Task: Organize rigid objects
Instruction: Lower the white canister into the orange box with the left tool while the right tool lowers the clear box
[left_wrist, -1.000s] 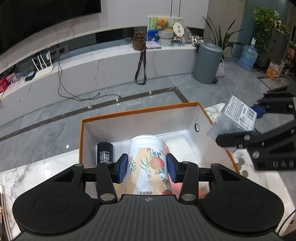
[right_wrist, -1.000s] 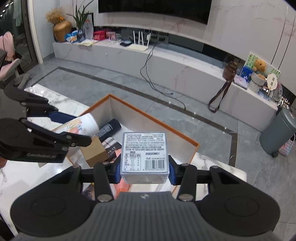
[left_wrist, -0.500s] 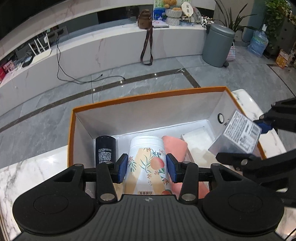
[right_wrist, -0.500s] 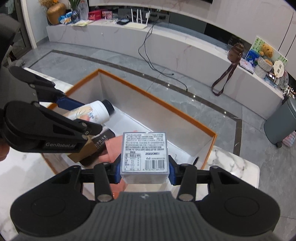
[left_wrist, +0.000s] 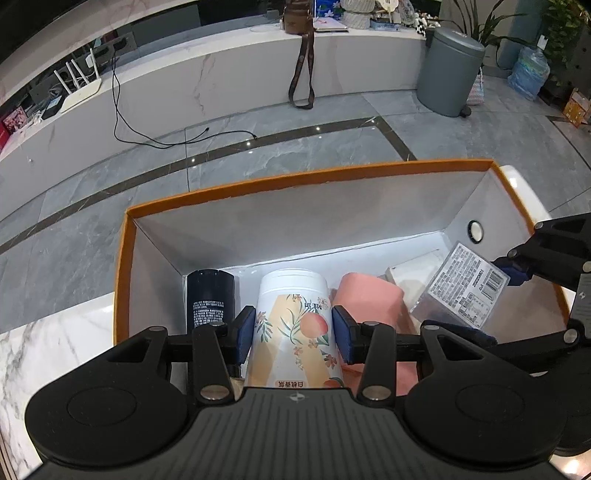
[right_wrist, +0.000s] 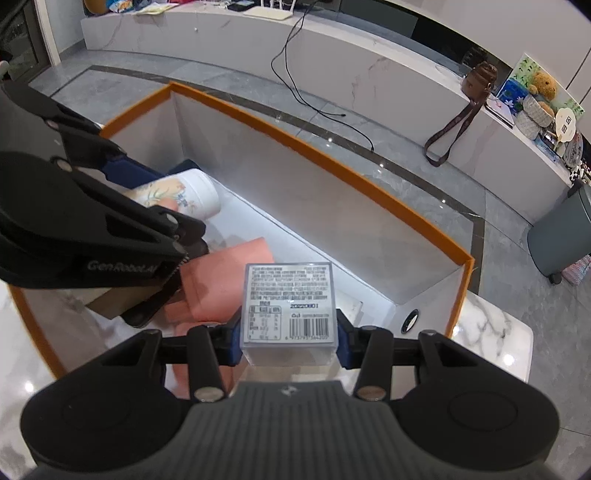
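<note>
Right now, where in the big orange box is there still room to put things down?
The bare white floor along the far wall of the orange-rimmed box is free, right of the pink roll. The left end is crowded: black cylinder, peach-printed white canister, brown carton.

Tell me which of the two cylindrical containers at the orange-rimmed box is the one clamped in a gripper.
The white floral canister, pinched between the left gripper's blue pads. The black canister to its left stands free inside the box, with no pads on it.
</note>
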